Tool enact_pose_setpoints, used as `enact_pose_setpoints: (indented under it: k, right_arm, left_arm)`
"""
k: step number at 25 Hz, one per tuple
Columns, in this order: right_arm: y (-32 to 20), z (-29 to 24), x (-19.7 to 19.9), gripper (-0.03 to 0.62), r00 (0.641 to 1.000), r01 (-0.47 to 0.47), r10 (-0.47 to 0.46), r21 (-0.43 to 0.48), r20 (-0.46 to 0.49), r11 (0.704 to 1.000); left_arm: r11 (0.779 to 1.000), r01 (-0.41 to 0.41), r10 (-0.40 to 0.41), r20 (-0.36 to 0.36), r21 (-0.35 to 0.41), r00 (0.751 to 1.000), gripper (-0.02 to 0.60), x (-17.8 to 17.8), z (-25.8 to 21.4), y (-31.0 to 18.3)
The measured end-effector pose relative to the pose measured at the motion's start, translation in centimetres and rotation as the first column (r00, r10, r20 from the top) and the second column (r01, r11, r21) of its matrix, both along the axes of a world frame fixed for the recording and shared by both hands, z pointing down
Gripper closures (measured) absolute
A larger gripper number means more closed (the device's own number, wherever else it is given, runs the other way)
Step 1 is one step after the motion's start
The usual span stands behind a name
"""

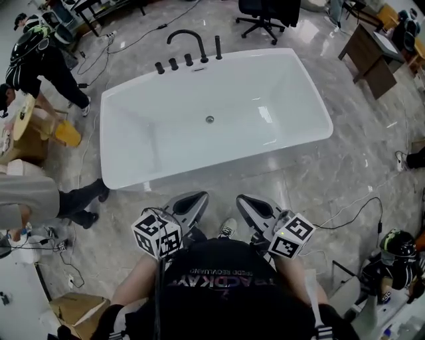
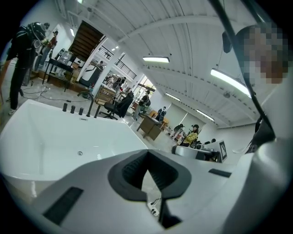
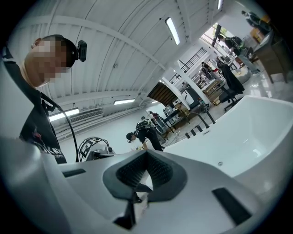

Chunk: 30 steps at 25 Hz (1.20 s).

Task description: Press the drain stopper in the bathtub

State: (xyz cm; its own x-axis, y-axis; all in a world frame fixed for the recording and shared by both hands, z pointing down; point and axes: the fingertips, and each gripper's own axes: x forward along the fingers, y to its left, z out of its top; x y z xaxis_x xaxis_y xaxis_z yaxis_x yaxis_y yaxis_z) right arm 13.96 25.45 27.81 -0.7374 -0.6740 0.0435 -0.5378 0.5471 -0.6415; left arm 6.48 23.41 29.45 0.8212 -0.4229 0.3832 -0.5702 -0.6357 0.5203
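Note:
A white bathtub stands on the marble floor ahead of me. Its small round metal drain stopper sits in the middle of the tub's bottom; the drain stopper also shows in the left gripper view, and the drain stopper in the right gripper view. My left gripper and right gripper are held close to my chest, outside the tub's near rim and well short of the stopper. In the gripper views the left gripper and right gripper have their dark pads meeting, with nothing between them.
A black arched faucet and black knobs line the tub's far rim. People stand and crouch at the left. An office chair and a desk are beyond the tub. Cables trail across the floor at the right.

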Motion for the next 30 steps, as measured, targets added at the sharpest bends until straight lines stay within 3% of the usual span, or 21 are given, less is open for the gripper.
enact_pose_setpoints:
  k: [5,11,30]
  right_arm:
    - [-1.0,0.3,0.5,0.582,1.000,-0.006,0.007,-0.014,0.005,1.000]
    - [-2.6,1.0,-0.7,0.582,1.000,-0.018,0.018,-0.063,-0.008,0.998]
    - [-17.5,1.2,-12.2,0.582,0.990,-0.130,0.122,-0.106,-0.071,0.986]
  left_arm:
    - [1.000,-0.002,0.002,-0.001,-0.010,1.000,0.577,0.7,0.1,-1.2]
    - [0.999,0.012,-0.013,-0.026,-0.048,1.000,0.577,-1.1,0.7,-3.0]
    - [0.996,-0.031,0.025,-0.071,-0.082,0.997,0.577,-14.1,1.5,-16.9]
